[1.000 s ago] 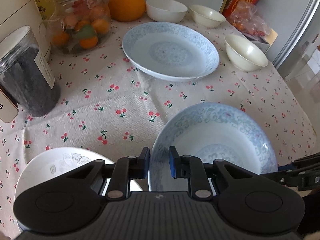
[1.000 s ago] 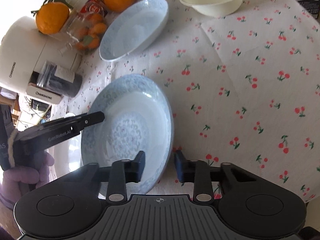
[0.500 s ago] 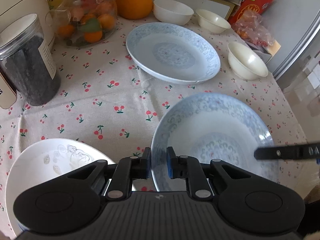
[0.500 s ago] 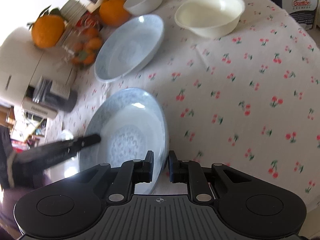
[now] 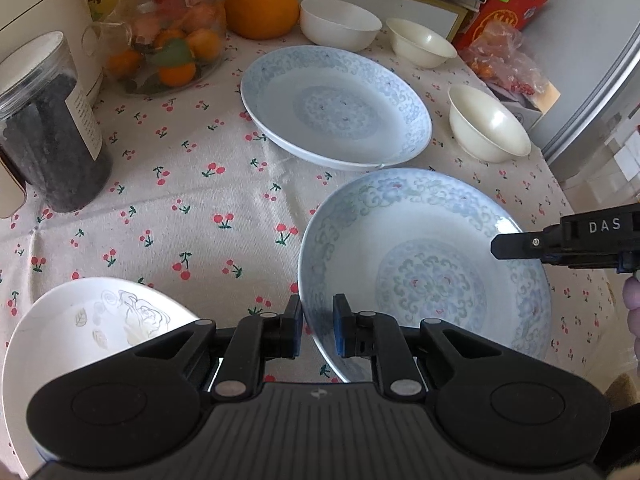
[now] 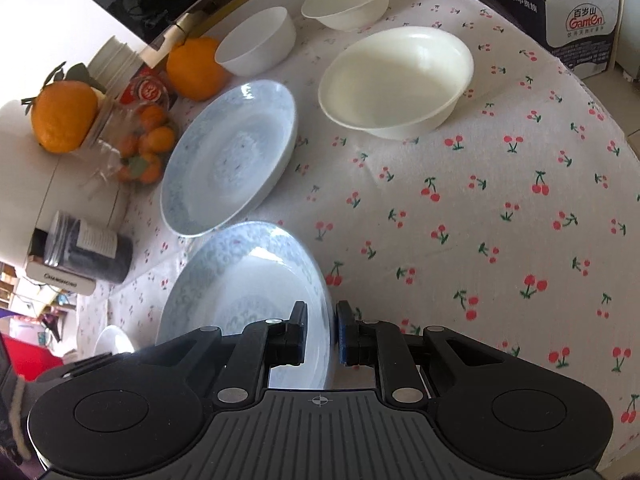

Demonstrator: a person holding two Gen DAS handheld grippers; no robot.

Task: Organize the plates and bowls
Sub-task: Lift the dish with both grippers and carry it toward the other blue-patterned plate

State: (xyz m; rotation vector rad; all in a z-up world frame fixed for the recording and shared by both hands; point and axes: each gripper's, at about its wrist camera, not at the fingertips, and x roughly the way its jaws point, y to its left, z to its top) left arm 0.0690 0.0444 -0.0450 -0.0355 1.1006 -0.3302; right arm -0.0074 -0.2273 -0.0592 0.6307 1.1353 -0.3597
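A blue-patterned plate (image 5: 432, 240) hangs tilted just off the cherry tablecloth, held from both sides. My left gripper (image 5: 317, 326) is shut on its near-left rim. My right gripper (image 6: 322, 326) is shut on the opposite rim, and its fingertip (image 5: 498, 246) shows over the plate in the left wrist view. The held plate (image 6: 248, 280) reaches the edge of a second blue plate (image 5: 336, 108) lying flat further back. A white plate with a grey rose (image 5: 80, 320) lies at the near left. Behind stand a cream bowl (image 5: 488, 124), a white bowl (image 5: 340, 24) and a small cream bowl (image 5: 420, 42).
A jar of dark contents (image 5: 48, 128), a glass jar of small oranges (image 5: 168, 40) and a big orange (image 5: 262, 4) line the back left. A red box (image 5: 504, 12) and a carton (image 6: 576, 20) stand at the table's far right edge.
The right gripper's jaws closed onto the plate's rim. Both grippers carried the plate off the cloth and toward the far blue plate, which now looks nearer in both views.
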